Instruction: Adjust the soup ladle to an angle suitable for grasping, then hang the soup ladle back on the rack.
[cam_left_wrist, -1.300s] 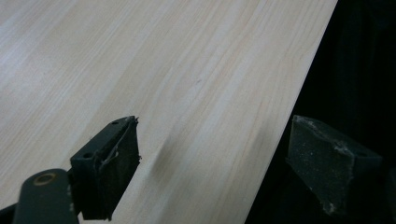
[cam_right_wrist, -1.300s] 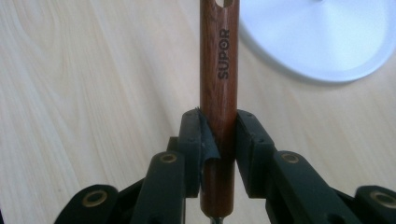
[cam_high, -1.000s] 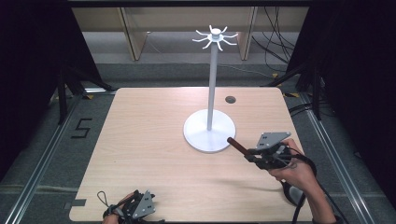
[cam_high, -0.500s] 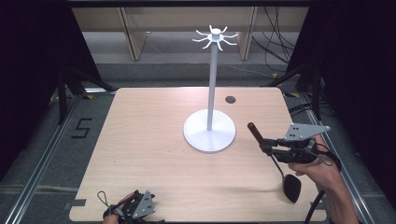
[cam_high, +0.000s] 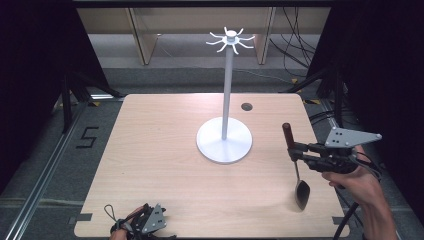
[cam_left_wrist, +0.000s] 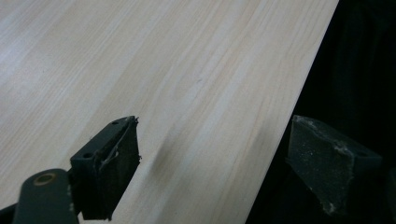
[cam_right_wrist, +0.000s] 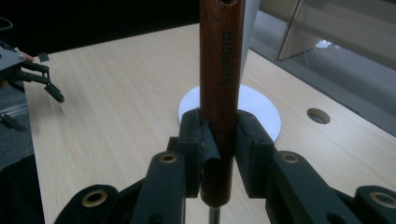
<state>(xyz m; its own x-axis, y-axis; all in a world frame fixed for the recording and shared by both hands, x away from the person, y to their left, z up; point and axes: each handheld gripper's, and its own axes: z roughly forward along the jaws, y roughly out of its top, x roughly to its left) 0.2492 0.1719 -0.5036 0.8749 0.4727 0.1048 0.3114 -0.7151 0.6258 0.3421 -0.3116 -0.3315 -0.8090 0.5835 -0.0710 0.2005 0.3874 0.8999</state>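
- Right now the right claw (cam_high: 295, 151) is clamped on the brown wooden handle of a ladle (cam_high: 301, 190), at the right side of the table (cam_high: 150, 150).
- Seen from the high view, the ladle hangs upright: handle end up, thin metal stem below the claw, dark bowl lowest, near the table's front right part; whether the bowl touches the wood cannot be told.
- Along the right gripper view, both pads (cam_right_wrist: 198, 140) press the handle (cam_right_wrist: 222, 93) from either side, and the handle stands straight up between them.
- A white stand (cam_high: 225, 145) with a round base and a tall pole topped by hooks sits mid-table, to the left of the ladle and apart from it.
- Down at the front left edge, the left claw (cam_high: 145, 222) rests low by the table.
- Its own view shows the jaws spread wide with nothing between them, one over the wood, one past the edge.
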